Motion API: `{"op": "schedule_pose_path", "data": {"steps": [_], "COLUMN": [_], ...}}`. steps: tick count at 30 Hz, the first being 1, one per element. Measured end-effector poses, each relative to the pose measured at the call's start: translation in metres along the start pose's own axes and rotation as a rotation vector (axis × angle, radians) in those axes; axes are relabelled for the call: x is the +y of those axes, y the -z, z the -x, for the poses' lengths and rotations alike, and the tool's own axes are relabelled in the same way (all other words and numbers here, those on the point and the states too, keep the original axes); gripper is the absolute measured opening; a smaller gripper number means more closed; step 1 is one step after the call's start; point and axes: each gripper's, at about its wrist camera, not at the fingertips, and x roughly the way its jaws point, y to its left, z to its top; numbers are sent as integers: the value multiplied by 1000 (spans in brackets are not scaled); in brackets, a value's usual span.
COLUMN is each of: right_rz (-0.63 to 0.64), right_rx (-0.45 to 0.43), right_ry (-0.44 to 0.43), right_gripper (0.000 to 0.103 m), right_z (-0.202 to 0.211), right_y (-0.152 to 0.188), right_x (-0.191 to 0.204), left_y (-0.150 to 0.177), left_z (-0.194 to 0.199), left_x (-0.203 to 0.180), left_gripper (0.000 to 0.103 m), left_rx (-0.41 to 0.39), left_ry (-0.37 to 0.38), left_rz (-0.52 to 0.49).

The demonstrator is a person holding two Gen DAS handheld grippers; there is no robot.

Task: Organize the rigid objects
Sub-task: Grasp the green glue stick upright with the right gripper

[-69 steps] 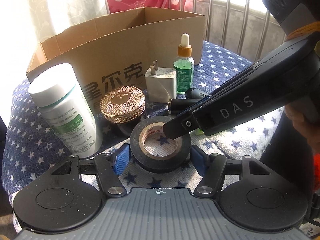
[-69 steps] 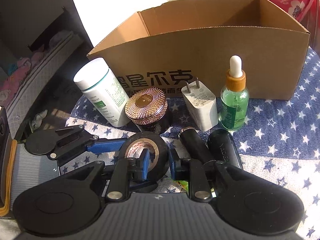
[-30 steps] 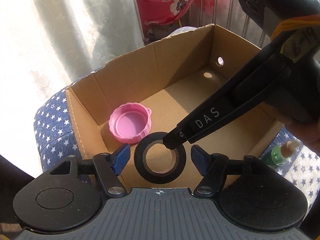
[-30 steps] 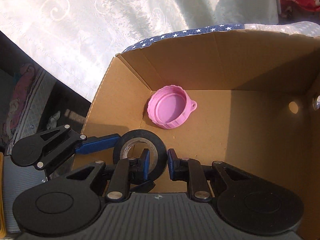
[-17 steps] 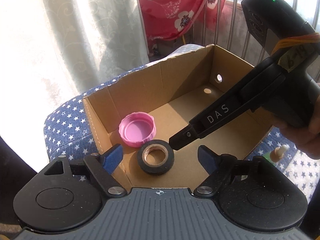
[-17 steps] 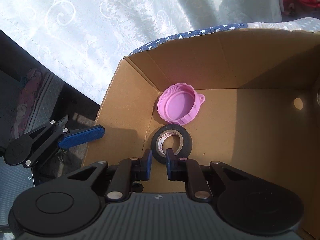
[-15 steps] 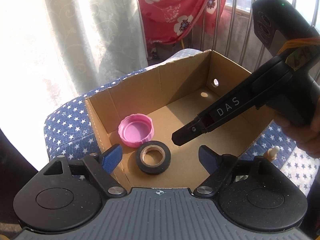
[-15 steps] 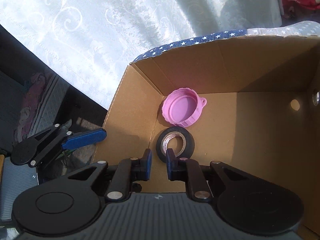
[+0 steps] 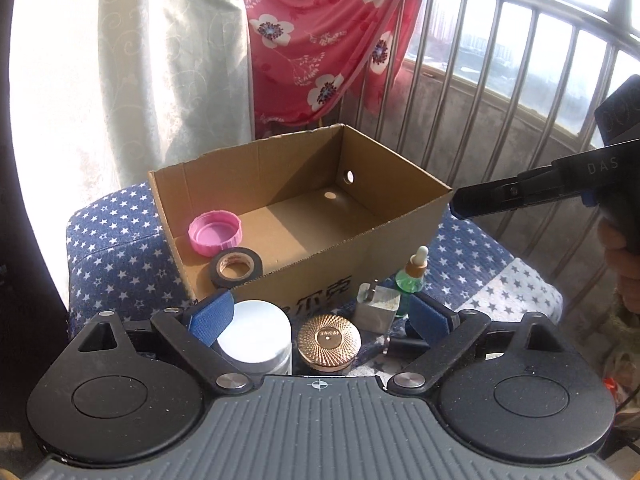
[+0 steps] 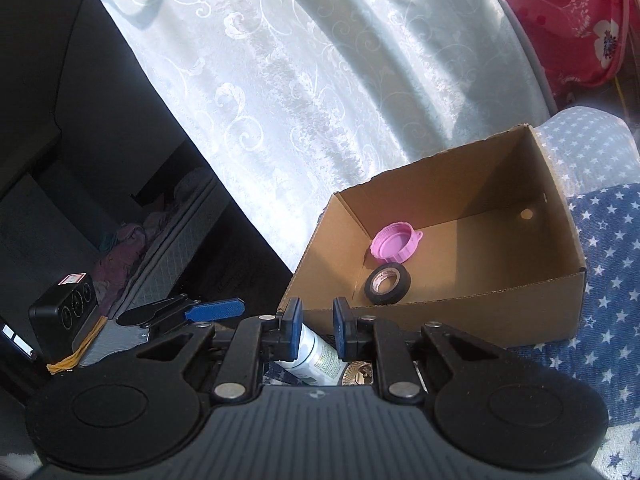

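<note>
The black roll of electrical tape (image 9: 236,267) is seen lying flat in the near left corner of the open cardboard box (image 9: 372,256), touching the pink plastic lid (image 9: 215,233). It is judged light, stiff, best gripped across its rim. Left hand-held gripper (image 9: 320,318) is spread wide, empty; right hand-held gripper (image 10: 316,326) narrowly parted, nothing held.

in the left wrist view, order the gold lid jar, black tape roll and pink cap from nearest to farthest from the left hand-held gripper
1. Gold lid jar: outside the cardboard box, right between the open fingers of the left hand-held gripper.
2. Black tape roll: on the box floor, near corner, left of centre.
3. Pink cap: just behind the tape, deeper in the box.
</note>
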Motion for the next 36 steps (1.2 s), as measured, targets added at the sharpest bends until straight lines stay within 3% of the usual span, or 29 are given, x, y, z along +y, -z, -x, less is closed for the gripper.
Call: {"op": "schedule_pose_path", "data": {"steps": [7, 10, 15, 20, 29, 36], "right_rz": [-23, -32, -76, -133, -154, -177], "right_rx": [21, 65, 81, 115, 187, 130], "right_ry": [151, 210, 259, 217, 100, 117], "right_gripper": [19, 19, 19, 19, 19, 19], "right_z": [-4, -13, -20, -26, -38, -25], "right_y": [74, 99, 118, 131, 142, 132], "right_x": [-26, -40, -63, -79, -66, -66], "left_y": [48, 63, 78, 83, 86, 90], "left_z": [-40, -62, -84, -89, -85, -85], "left_x": [-40, -57, -76, -86, -81, -90], "left_gripper": [92, 80, 68, 64, 58, 51], "left_rx": [75, 140, 203, 211, 211, 182], "left_ry": [86, 128, 184, 208, 205, 146], "left_rz": [-16, -28, -49, -61, -46, -127]}}
